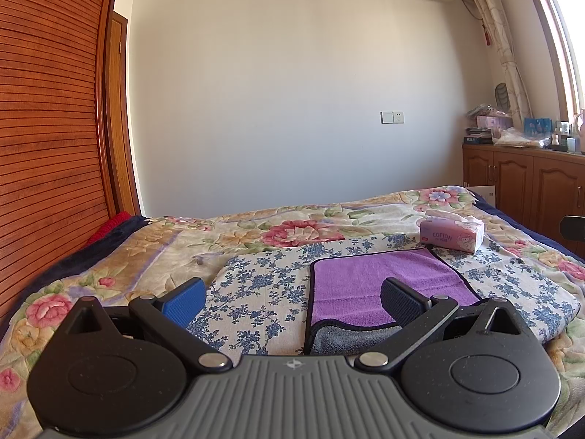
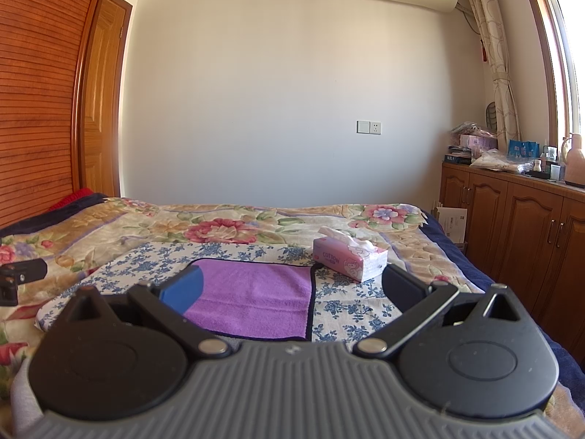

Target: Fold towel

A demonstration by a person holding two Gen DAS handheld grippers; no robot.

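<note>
While the purple towel is laid flat on a blue-flowered cloth near the front of the bed, its dark-trimmed long axis is seen from the left wrist view to run away from the camera toward the far wall, slightly slanted to the right. At its near end a grey underside is turned up, so that a fold lies across the short edge closest to the tongs. From the right wrist view the towel is seen spread broadly ahead, its right trimmed edge running straight back. A pink tissue box marked COTTON is set just beyond the towel's far right corner, close to it, with a tissue sticking up; whether they touch cannot be told. The left tongs are held released, fingers wide apart, nothing gripped, the right finger hanging over the towel's near part. The right tongs are likewise spread open and hold nothing, the blue-padded finger overlapping the towel's left side in the view. A flowered quilt covers the bed beneath the cloth, and wooden cabinets loaded with clutter stand to the right.
</note>
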